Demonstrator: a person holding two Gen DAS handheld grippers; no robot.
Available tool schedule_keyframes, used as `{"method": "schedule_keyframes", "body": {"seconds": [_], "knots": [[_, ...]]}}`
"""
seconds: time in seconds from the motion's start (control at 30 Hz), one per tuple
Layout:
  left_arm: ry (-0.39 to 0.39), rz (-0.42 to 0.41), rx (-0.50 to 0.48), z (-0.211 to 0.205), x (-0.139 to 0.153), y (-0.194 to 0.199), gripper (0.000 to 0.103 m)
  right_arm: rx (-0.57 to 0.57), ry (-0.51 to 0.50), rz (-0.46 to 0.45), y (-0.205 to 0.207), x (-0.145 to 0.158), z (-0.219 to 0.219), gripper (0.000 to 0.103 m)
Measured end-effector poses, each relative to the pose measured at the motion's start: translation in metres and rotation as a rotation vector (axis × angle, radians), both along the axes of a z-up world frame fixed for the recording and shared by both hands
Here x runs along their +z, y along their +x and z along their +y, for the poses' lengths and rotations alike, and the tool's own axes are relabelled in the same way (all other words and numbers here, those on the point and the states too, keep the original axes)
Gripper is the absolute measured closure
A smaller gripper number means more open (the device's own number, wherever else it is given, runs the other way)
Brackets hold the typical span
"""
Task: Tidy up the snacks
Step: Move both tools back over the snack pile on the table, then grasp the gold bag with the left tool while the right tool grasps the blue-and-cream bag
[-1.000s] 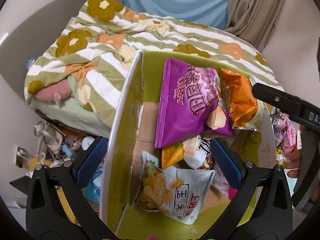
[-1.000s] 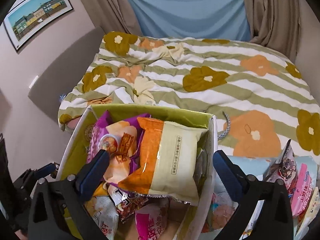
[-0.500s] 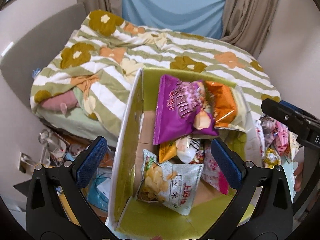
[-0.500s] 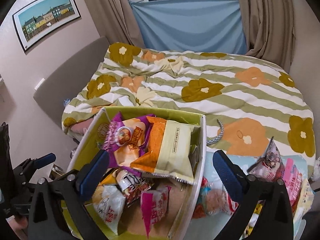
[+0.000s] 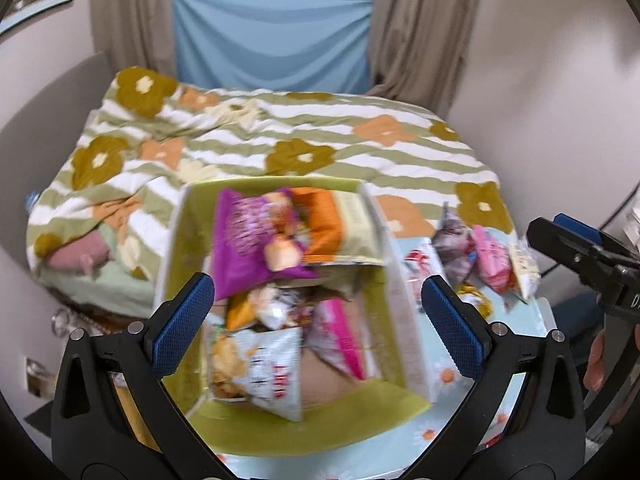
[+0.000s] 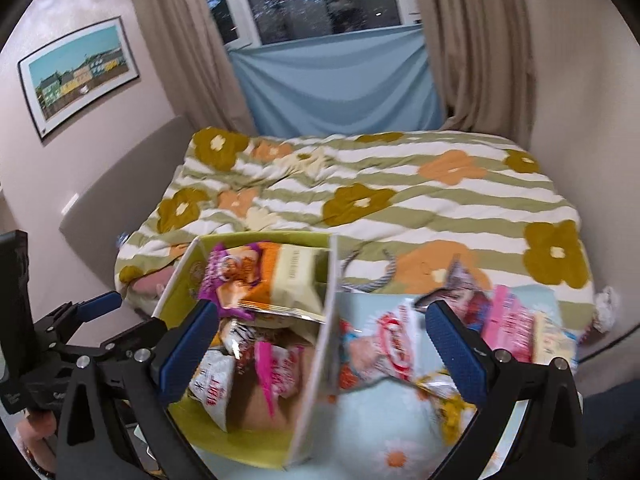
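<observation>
Above the snack box, both grippers' fingers spread wide, holding nothing

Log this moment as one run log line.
left gripper: open, empty, above box | right gripper: open, empty | purple bag, orange bag inside box | loose snacks on table
</observation>
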State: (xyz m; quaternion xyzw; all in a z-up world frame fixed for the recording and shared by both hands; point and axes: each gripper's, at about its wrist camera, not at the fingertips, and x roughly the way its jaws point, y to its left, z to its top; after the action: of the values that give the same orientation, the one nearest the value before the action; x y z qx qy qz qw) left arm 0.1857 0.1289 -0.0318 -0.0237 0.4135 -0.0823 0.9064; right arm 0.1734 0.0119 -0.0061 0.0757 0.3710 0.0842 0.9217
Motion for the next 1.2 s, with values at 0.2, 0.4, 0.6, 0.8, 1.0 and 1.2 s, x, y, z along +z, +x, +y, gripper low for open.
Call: {"method": "schedule_keyframes", "body": {"seconds": [0.2,0.4,0.6,0.8,1.0,1.2], "knots": [[0.011,-0.005,-0.075,-0.05,0.001,-0.001,0.0,-0.115,-0.04,-0.028,-0.032,0.01,-0.065,0.0],[-0.012,0.033,-0.086,-0.115,-0.013,0.004,0.0,-0.177,-0.062,-0.005,-0.044,0.001,-0.133,0.0],[-0.019,0.115,-0.05,-0.177,-0.045,0.007,0.0,-0.161,-0.047,0.078,-0.04,-0.024,-0.202,0.0],[-0.009,0.185,0.024,-0.223,-0.086,0.01,0.0,-0.078,-0.03,0.149,-0.027,-0.062,-0.247,0.0],[0.007,0.211,0.119,-0.253,-0.13,0.014,0.0,0.009,-0.025,0.229,-0.008,-0.104,-0.274,0.0],[0.031,0.242,0.197,-0.271,-0.17,0.022,0.002,0.048,0.01,0.3,0.009,-0.139,-0.291,0.0]]}}
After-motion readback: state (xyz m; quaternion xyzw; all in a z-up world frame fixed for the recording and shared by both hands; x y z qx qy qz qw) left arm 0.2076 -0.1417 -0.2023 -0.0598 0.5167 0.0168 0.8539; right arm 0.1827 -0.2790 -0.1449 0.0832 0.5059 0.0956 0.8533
